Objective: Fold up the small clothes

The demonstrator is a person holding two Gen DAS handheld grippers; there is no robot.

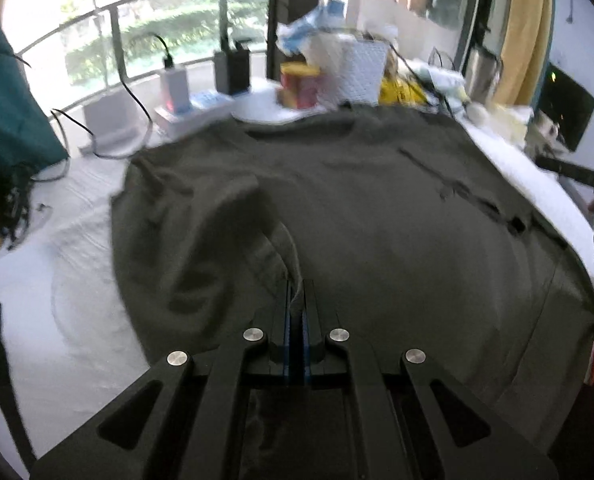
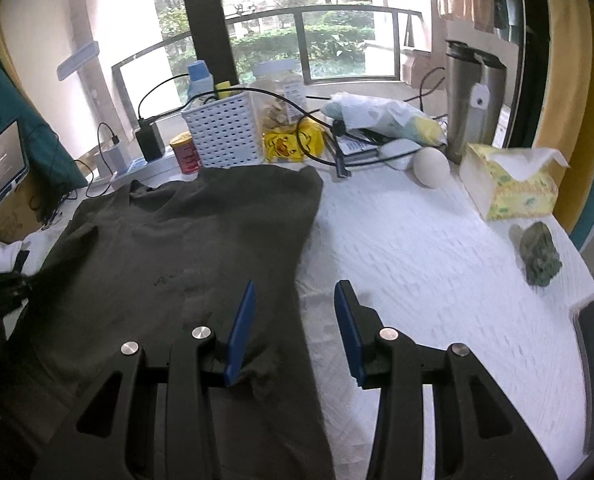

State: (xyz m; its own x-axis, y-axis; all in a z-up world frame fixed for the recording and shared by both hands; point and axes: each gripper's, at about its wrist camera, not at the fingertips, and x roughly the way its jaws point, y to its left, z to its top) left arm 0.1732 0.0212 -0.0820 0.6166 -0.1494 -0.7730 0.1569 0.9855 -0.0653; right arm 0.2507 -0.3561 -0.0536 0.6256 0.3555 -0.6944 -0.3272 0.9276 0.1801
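The dark olive shirt (image 1: pixel 377 208) lies spread on the white textured table cover (image 2: pixel 437 248), directly ahead of both grippers, its neckline at the far end.

Left gripper (image 1: pixel 296 292): jaws pressed together, pinching a ridge of the shirt's fabric. The cloth rises from the table to the jaws in a soft peaked fold, with slack wrinkles to the gripper's left.

Right gripper (image 2: pixel 295 296): jaws spread, holding nothing. Its blue pads (image 2: pixel 243 328) straddle the shirt's right edge, the left pad over cloth and the right pad over bare table cover. Whether either pad touches the surface cannot be told.

Handling assessment: the shirt appears light, thin and fully limp. It will drape and sag from any single pinch point, and will not hold a crease unless laid down flat. It looks matte, so a pinch should not slip. Best holds are hems, side edges or shoulder seams, where the layers are doubled.

Materials: knit cotton-like cloth, smooth and dull; the cover beneath is quilted. Clutter beyond the neckline includes a perforated white plastic basket (image 2: pixel 223 130).
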